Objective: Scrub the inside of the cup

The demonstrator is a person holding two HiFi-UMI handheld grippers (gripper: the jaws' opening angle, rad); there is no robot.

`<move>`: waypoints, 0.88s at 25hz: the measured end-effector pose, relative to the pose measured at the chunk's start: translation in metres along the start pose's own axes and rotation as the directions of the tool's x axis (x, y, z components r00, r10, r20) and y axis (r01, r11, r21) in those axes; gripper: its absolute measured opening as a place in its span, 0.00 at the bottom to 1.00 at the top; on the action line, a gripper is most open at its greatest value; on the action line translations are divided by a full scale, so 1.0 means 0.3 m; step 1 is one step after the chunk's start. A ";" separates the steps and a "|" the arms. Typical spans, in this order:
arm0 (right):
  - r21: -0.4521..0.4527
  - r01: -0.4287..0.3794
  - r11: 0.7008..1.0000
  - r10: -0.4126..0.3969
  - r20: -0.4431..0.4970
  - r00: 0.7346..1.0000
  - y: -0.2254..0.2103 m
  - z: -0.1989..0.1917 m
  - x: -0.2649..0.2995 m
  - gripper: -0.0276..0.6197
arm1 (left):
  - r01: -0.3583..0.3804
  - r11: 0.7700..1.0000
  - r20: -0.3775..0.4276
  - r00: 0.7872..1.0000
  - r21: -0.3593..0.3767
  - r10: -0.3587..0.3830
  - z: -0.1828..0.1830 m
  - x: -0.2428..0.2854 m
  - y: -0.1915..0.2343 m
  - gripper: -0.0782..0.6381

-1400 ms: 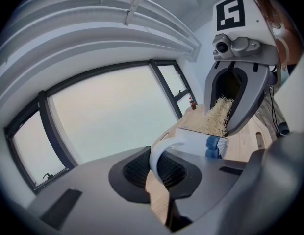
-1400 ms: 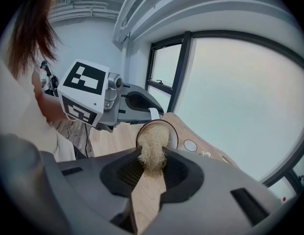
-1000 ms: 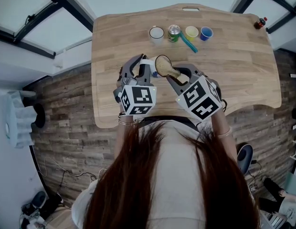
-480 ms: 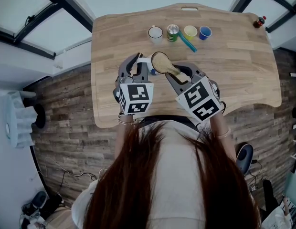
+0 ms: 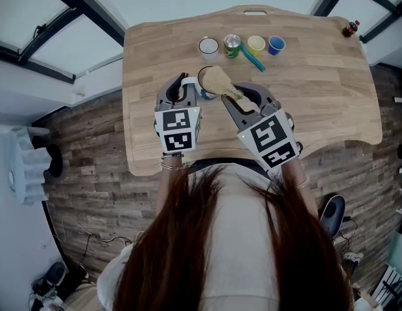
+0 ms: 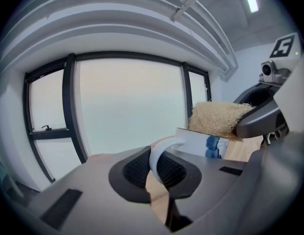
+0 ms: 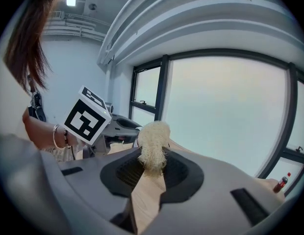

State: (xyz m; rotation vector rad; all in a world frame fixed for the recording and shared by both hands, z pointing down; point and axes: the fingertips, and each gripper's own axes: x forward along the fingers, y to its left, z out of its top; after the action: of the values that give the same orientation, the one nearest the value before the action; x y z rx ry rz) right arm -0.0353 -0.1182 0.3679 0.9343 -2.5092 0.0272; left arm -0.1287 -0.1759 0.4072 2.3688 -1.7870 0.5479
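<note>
A white cup [image 5: 202, 91] with a blue print hangs above the wooden table [image 5: 318, 89], and my left gripper [image 5: 187, 88] is shut on its handle [image 6: 161, 153]. In the left gripper view the cup's body [image 6: 201, 142] lies tilted just past the jaws. My right gripper [image 5: 236, 98] is shut on a tan loofah scrubber [image 5: 216, 78]. The scrubber's head [image 6: 215, 117] sits at the cup's mouth. In the right gripper view the loofah [image 7: 153, 141] stands between the jaws of my right gripper [image 7: 151, 173] and hides the cup. The left gripper's marker cube [image 7: 87, 120] shows at the left.
At the table's far edge stand a white cup [image 5: 209, 46], a green can [image 5: 233, 44], a yellow cup [image 5: 256, 43] and a blue cup [image 5: 275, 43]. A teal stick [image 5: 256, 60] lies by them. A small bottle [image 5: 352, 30] stands at the far right corner.
Both grippers have shifted a little farther over the table. The left gripper has turned, and the loofah has come to the cup's mouth.
</note>
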 end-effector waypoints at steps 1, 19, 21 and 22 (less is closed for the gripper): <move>0.003 0.007 1.000 -0.007 0.014 1.000 -0.004 0.007 -0.002 0.20 | 0.003 1.000 0.001 1.000 -0.028 -0.003 0.000 0.004 0.002 0.15; -0.046 0.073 0.996 -0.063 0.200 0.978 -0.027 0.076 -0.033 0.20 | 0.084 0.922 -0.004 0.996 -0.379 -0.092 -0.035 0.043 -0.012 0.15; -0.067 0.087 0.994 -0.070 0.226 0.972 -0.023 0.089 -0.040 0.20 | 0.104 0.895 0.005 0.994 -0.434 -0.113 -0.040 0.043 -0.017 0.15; -0.077 0.094 0.993 -0.073 0.240 0.968 -0.023 0.097 -0.043 0.20 | 0.115 0.880 0.011 0.992 -0.461 -0.123 -0.040 0.044 -0.020 0.15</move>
State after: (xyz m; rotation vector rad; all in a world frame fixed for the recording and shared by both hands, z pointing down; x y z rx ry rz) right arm -0.0344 -0.1206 0.3352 1.0613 -2.6584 -0.2327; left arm -0.1224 -0.1823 0.4239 2.1081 -1.5346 0.1053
